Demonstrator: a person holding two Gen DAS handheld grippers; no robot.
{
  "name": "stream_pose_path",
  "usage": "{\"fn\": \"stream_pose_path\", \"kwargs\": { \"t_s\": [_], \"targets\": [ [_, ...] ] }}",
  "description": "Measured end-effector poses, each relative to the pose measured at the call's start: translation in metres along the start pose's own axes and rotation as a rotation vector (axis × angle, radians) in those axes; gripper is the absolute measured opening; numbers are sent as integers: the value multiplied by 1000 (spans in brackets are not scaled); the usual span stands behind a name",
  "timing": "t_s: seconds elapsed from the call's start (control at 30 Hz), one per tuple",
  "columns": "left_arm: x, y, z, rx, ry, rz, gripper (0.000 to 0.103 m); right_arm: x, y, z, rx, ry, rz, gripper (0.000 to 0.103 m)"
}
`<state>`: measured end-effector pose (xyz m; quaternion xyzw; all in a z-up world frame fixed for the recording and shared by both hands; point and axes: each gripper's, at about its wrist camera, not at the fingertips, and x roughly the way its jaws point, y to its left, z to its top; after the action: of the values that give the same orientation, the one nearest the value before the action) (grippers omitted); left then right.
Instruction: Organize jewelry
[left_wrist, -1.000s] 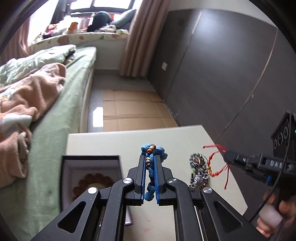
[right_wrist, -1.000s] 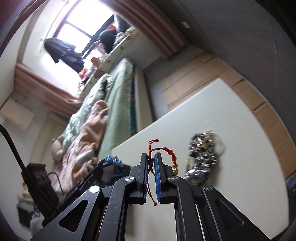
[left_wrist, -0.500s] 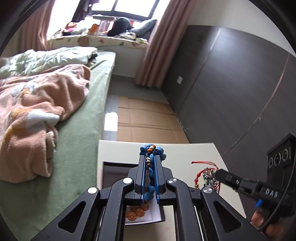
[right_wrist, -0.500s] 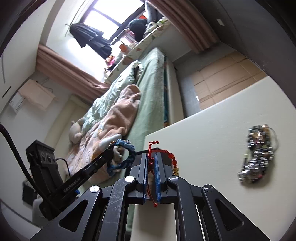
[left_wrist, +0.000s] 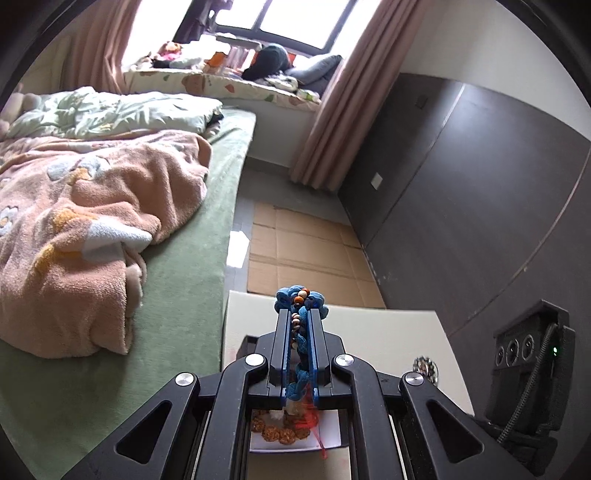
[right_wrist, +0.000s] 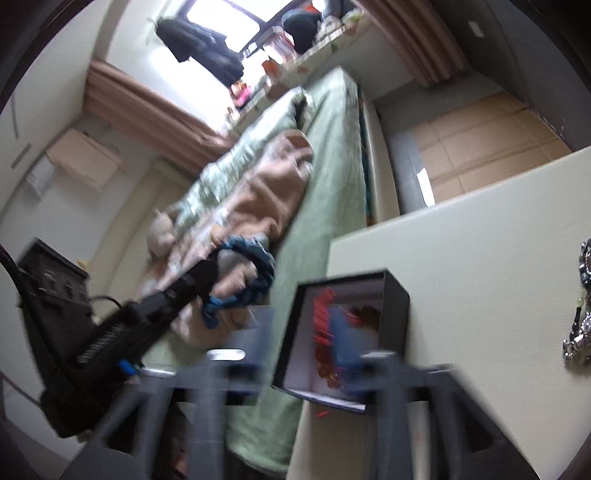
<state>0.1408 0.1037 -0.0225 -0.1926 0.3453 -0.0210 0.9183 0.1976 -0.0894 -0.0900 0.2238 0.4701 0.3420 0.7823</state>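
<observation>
My left gripper (left_wrist: 299, 314) is shut on a blue braided bracelet (left_wrist: 300, 301) with small wooden beads and holds it above the black box (right_wrist: 395, 295); it also shows in the right wrist view (right_wrist: 240, 273). The box, white inside, holds an amber bead bracelet (left_wrist: 280, 434). A red string bracelet (right_wrist: 325, 306) hangs over the box's inside, seen blurred. My right gripper (right_wrist: 328, 339) is smeared by motion above the box, so whether its jaws are open or shut does not show. A silver bead bracelet (right_wrist: 581, 306) lies on the white table (right_wrist: 480, 258).
The table's left edge borders a green bed (left_wrist: 177, 295) with a pink blanket (left_wrist: 74, 221). A dark panelled wall (left_wrist: 480, 203) stands to the right. Cardboard sheets (left_wrist: 303, 254) cover the floor beyond the table.
Both grippers have moved left, over the black box. The right gripper has swung the red string bracelet into the box opening. The left gripper still holds the blue bracelet.
</observation>
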Motion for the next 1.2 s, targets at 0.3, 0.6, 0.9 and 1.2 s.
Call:
{"fn": "stream_pose_path", "kwargs": {
  "t_s": [0.3,0.6,0.9,1.2],
  "targets": [
    [15,-6,-13,51,117,-25,8,-33,-22,0,36,-50,-109,61],
    [42,2,-26,-6,279,-12,31,-56,-34,-1,58,-75,-140,61],
    [39,-6,-25,-24,240,-17,61,-93,-44,2,79,-138,-185,61],
    [44,-44,-29,34,209,-65,61,-136,-79,6,172,-158,-307,61]
  ]
}}
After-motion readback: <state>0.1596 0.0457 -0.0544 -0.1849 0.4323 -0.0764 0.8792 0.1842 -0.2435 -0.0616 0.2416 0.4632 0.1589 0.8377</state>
